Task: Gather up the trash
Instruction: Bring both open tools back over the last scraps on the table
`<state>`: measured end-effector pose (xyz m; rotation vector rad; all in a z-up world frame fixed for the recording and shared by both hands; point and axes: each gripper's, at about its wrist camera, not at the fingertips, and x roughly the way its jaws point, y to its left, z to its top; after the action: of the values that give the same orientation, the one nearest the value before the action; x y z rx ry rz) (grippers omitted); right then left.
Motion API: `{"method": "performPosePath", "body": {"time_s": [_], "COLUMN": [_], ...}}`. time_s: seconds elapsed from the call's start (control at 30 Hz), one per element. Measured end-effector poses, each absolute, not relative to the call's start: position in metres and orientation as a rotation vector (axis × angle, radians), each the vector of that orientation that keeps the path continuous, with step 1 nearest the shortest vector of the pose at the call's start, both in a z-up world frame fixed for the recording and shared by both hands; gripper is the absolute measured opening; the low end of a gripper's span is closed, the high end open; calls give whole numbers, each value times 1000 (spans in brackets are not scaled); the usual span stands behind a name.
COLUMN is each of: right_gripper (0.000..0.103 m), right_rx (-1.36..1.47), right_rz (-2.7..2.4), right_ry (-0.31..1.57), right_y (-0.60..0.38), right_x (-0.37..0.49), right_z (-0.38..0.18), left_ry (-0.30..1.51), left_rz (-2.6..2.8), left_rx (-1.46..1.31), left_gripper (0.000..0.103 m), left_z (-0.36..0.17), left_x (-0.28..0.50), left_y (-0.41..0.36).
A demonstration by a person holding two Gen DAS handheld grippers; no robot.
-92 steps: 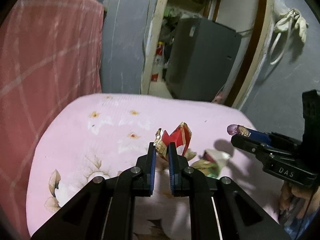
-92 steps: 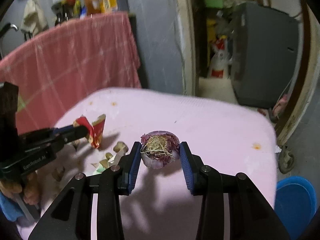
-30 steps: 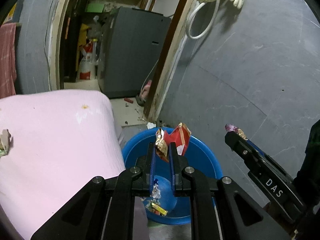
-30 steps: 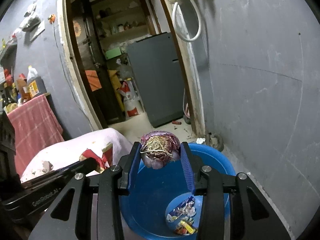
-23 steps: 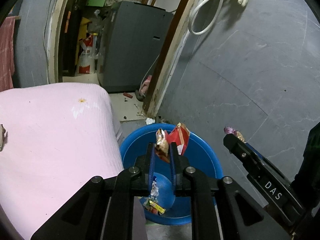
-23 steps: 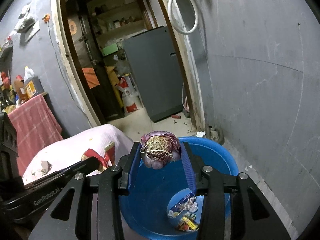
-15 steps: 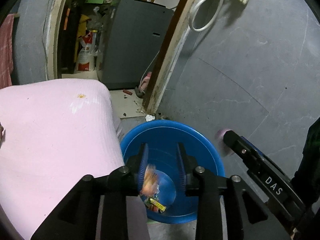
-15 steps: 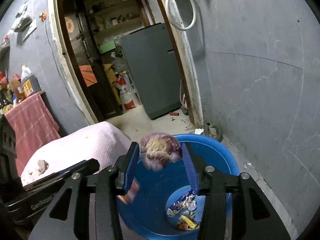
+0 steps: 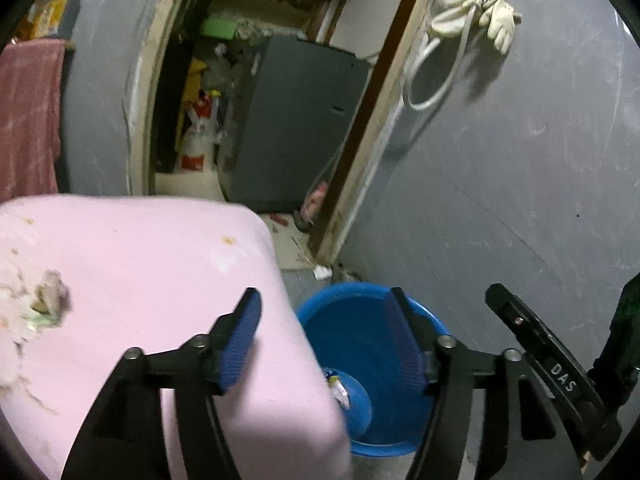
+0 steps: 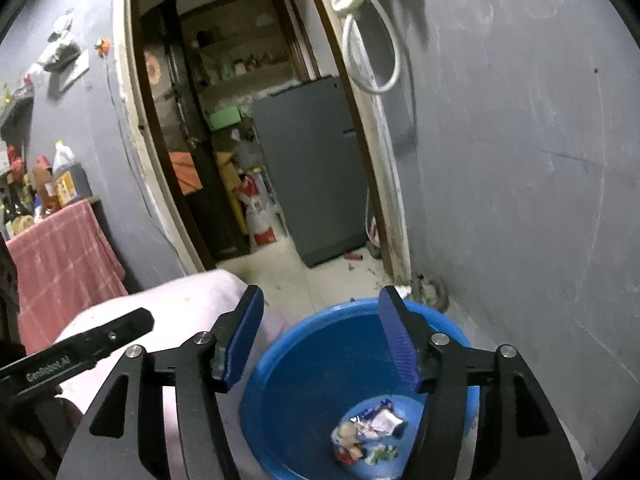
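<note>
The left gripper (image 9: pixel 324 332) stands wide apart with nothing between its blue pads, one finger above the pink cushion (image 9: pixel 152 280), the other above the blue basin (image 9: pixel 360 360) on the floor. The right gripper (image 10: pixel 320 336) is equally wide and empty, hanging over the same basin (image 10: pixel 320 380). Crumpled wrappers (image 10: pixel 368 432) lie in a heap at the basin's bottom; from the left wrist view only a scrap of them (image 9: pixel 338 386) shows past the cushion's corner, which hides part of the basin. More scraps of trash (image 9: pixel 36 304) lie on the cushion's far left, blurred. Behind the basin an open doorway shows a grey refrigerator (image 10: pixel 308 168) and a red-and-white sack (image 10: pixel 256 212). A white hose (image 10: pixel 372 48) hangs on the grey wall, and a pink checked cloth (image 10: pixel 60 252) drapes a stand to the left.
</note>
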<state>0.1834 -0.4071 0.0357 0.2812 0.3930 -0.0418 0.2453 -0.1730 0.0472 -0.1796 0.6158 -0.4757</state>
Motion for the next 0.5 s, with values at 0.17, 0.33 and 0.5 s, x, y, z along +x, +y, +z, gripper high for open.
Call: {"method": "performPosePath", "body": {"time_s": [0.17, 0.33, 0.5], "right_gripper": [82, 98, 103], "right_rx": [261, 244, 214], "right_rz": [-24, 6, 48], "right_ry": [312, 230, 147], "right_y": [-395, -377, -355], "right_x": [174, 168, 161], "right_z": [48, 60, 70], "left_ry": [520, 426, 361], "left_rz": [-434, -347, -292], "left_rx": [-172, -164, -162], "left_gripper": [83, 101, 101], "left_z": [64, 77, 87], "left_x": [233, 217, 207], "left_y": [-146, -121, -93]}}
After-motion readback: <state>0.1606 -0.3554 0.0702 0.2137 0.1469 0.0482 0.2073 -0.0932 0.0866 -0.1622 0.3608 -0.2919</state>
